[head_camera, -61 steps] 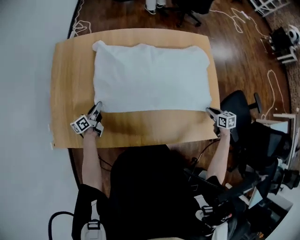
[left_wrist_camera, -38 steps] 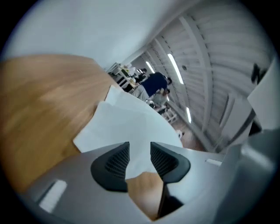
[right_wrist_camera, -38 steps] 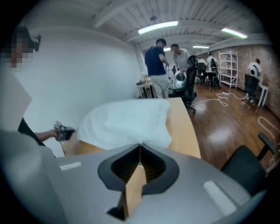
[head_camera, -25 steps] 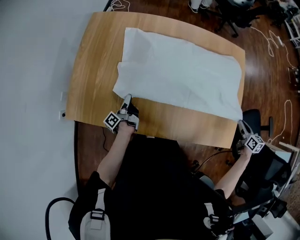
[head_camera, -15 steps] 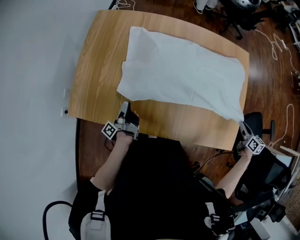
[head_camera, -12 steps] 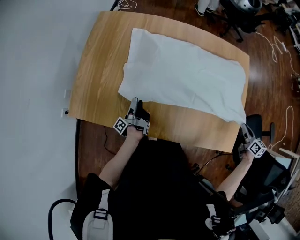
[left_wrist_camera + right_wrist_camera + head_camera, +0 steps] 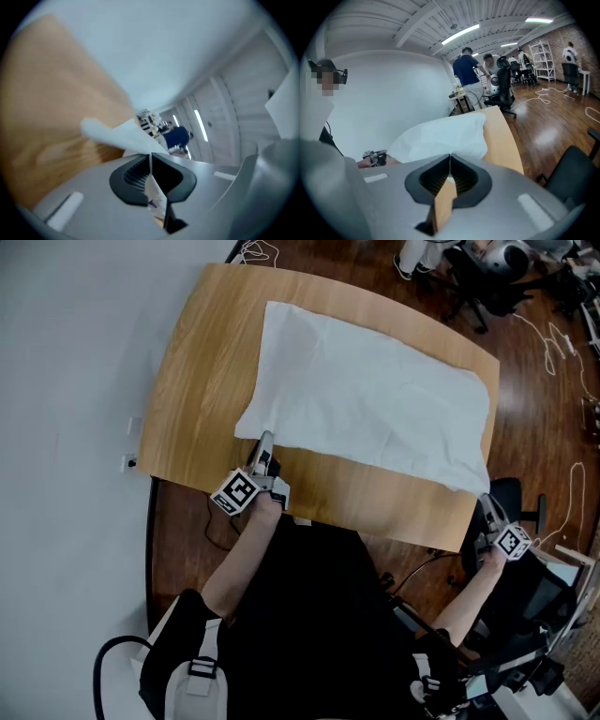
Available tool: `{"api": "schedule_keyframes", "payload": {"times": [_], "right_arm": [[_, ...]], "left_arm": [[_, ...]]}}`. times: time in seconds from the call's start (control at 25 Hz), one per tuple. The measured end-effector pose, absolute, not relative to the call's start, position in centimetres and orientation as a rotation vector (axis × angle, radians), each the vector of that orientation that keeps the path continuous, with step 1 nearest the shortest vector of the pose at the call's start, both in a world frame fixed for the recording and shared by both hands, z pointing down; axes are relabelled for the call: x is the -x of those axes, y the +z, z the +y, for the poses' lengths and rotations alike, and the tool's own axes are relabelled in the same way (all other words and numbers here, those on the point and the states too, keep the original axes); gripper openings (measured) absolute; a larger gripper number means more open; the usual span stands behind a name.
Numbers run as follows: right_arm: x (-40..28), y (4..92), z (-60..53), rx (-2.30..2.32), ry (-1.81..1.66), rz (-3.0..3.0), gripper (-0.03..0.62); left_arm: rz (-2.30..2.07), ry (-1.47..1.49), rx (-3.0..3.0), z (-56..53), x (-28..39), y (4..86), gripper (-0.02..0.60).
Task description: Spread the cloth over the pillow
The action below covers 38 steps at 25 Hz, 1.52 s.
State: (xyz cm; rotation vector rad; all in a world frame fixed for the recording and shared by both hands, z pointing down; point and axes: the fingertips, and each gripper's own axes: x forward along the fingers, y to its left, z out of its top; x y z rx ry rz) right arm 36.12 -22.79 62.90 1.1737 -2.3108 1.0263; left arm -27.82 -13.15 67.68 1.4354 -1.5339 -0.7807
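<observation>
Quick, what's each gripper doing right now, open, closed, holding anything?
Left gripper: jaws closing on the cloth's near corner.
Right gripper: closed on the cloth's other near corner.

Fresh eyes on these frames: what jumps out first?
The large white cloth dominates, spread across most of the light wooden table. The left gripper is at the cloth's near left corner, with its jaws closing on the fabric between them. The right gripper holds the near right corner pinched, out past the table's edge.
</observation>
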Motion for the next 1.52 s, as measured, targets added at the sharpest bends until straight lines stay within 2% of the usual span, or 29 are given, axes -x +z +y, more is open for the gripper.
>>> {"api": "schedule_keyframes", "payload": {"times": [0.12,0.24,0.32,0.44,0.56,0.72,0.76,0.84,0.92,1.0,1.08,1.2,1.4,1.44,1.48,1.52], "right_arm": [[-36.0,63.5,-23.0,-1.157,1.064,-2.339,0.012],[-36.5,64.9,-22.4,-1.169,1.099,-2.310,0.012],[-36.9,65.9,-22.1,-1.167,1.096,-2.271,0.012],[-38.1,68.1,-22.2,-1.156,1.089,-2.172,0.012],[-37.8,71.3,-22.4,-1.130,1.046,-2.069,0.012],[-36.3,74.2,-21.5,-0.954,0.911,-1.896,0.021],[-36.0,75.2,-21.1,-0.882,0.930,-1.870,0.065],[-37.3,76.1,-20.6,-0.794,1.046,-1.853,0.298],[-41.3,73.9,-22.1,-0.882,1.080,-1.876,0.344],[-44.0,70.0,-26.9,-1.060,1.031,-1.995,0.344],[-42.9,67.5,-33.8,-1.159,0.982,-2.164,0.324],[-39.5,68.5,-44.5,-1.210,1.002,-2.323,0.284],[-36.0,74.0,-54.6,-1.236,1.370,-2.314,0.246],[-35.4,74.3,-55.2,-1.199,1.401,-2.312,0.149],[-35.0,73.6,-55.6,-1.179,1.378,-2.319,0.010],[-35.1,71.8,-55.8,-1.193,1.299,-2.333,0.008]], "left_arm": [[-1.660,-0.468,-1.770,-12.7,26.5,60.1,0.012],[-1.541,-0.641,-1.350,-8.2,29.4,67.0,0.050],[-1.500,-0.756,-1.032,-3.4,32.5,71.9,0.051],[-1.574,-0.711,-0.942,0.2,35.3,72.9,0.051],[-1.598,-0.650,-1.084,-1.2,36.6,70.4,0.050],[-1.419,-0.438,-1.500,-10.7,33.6,66.1,0.051],[-1.375,-0.370,-1.590,-12.9,32.7,65.2,0.050],[-1.318,-0.265,-1.729,-16.8,31.4,64.2,0.050],[-1.319,-0.192,-1.817,-20.4,31.3,63.7,0.051],[-1.337,-0.127,-1.865,-24.5,32.0,63.7,0.052],[-1.316,-0.058,-1.883,-28.8,32.1,64.8,0.084],[-1.238,0.011,-1.878,-33.9,29.9,67.1,0.119],[-1.169,0.167,-1.915,-36.7,26.1,69.0,0.138],[-1.174,0.175,-1.927,-37.2,25.8,68.8,0.138],[-1.188,0.180,-1.942,-37.7,25.7,68.3,0.138],[-1.205,0.187,-1.962,-38.0,25.6,67.7,0.138]]}}
